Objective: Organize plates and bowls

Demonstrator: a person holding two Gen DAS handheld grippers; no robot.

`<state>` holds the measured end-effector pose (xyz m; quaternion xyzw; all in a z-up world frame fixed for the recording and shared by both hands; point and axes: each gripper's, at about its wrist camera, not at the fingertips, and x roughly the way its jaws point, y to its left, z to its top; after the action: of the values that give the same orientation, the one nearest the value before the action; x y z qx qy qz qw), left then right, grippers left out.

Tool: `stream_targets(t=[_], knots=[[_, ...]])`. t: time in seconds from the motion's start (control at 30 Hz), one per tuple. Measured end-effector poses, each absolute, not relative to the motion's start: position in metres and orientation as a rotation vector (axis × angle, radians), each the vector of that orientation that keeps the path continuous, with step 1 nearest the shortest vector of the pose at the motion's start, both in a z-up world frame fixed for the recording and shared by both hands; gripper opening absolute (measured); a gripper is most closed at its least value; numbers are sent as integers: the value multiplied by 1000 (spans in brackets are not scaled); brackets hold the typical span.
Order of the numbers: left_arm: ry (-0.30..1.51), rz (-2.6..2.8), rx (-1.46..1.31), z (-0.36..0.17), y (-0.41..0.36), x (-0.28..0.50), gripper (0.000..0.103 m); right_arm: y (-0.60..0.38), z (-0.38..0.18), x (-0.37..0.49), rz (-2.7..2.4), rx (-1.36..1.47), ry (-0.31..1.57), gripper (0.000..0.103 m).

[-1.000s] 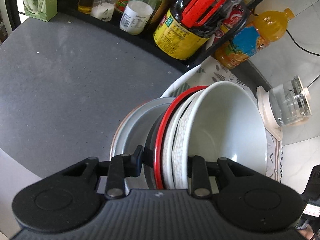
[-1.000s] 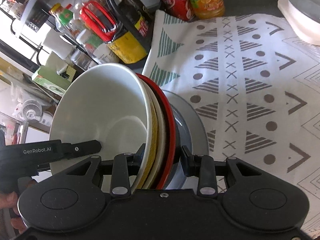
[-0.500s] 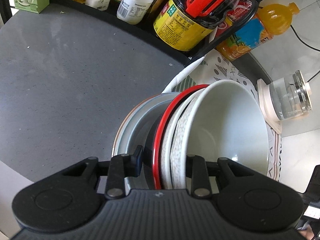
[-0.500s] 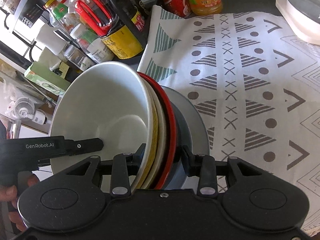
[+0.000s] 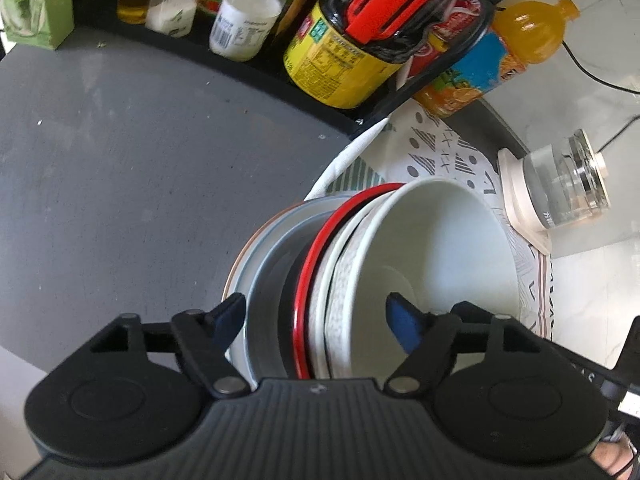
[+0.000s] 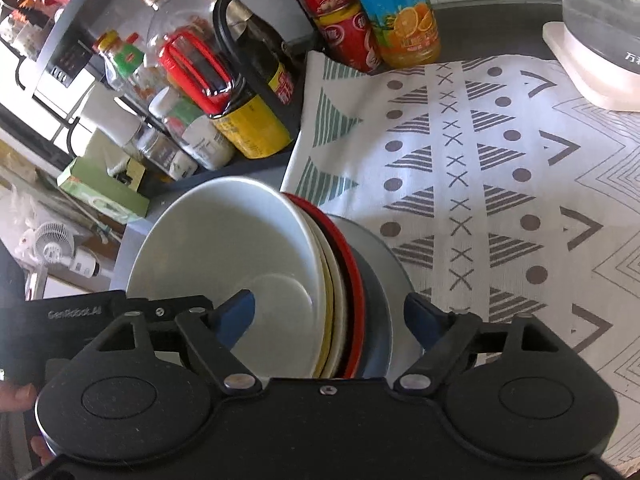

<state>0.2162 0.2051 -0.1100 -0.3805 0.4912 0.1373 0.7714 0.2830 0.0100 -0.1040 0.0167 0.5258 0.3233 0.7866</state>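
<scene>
Both grippers spread since half a second ago: left gripper (image 5: 316,316) and right gripper (image 6: 330,312) now stand apart, straddling unclamped the nested dish stack (image 5: 340,280) at the patterned cloth (image 6: 500,168) edge.

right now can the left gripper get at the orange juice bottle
Probably not directly: the left gripper is open astride the stack of bowls and plates, which stands between it and the orange juice bottle beside the condiment rack.
</scene>
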Motion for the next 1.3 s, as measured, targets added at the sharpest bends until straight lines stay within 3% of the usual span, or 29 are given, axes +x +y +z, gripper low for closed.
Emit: stream_targets(t=[0.2,0.3,0.67,1.2,1.3], knots=[[1053,265,-798,-107,208,219,79,9,-105,280,666,60,1119,84],[1047,243,-770,-102,208,220,85,7,-99,275,654,71,1090,90],[1022,224,-682,-86,196,214,86,-18,-79,257,575,100,992,102],[925,197,-527,-45,147,144,92,-92,-43,164,448,153,843,103],[889,180,-499,-32,140,128,98,-106,-37,143,423,162,816,103]])
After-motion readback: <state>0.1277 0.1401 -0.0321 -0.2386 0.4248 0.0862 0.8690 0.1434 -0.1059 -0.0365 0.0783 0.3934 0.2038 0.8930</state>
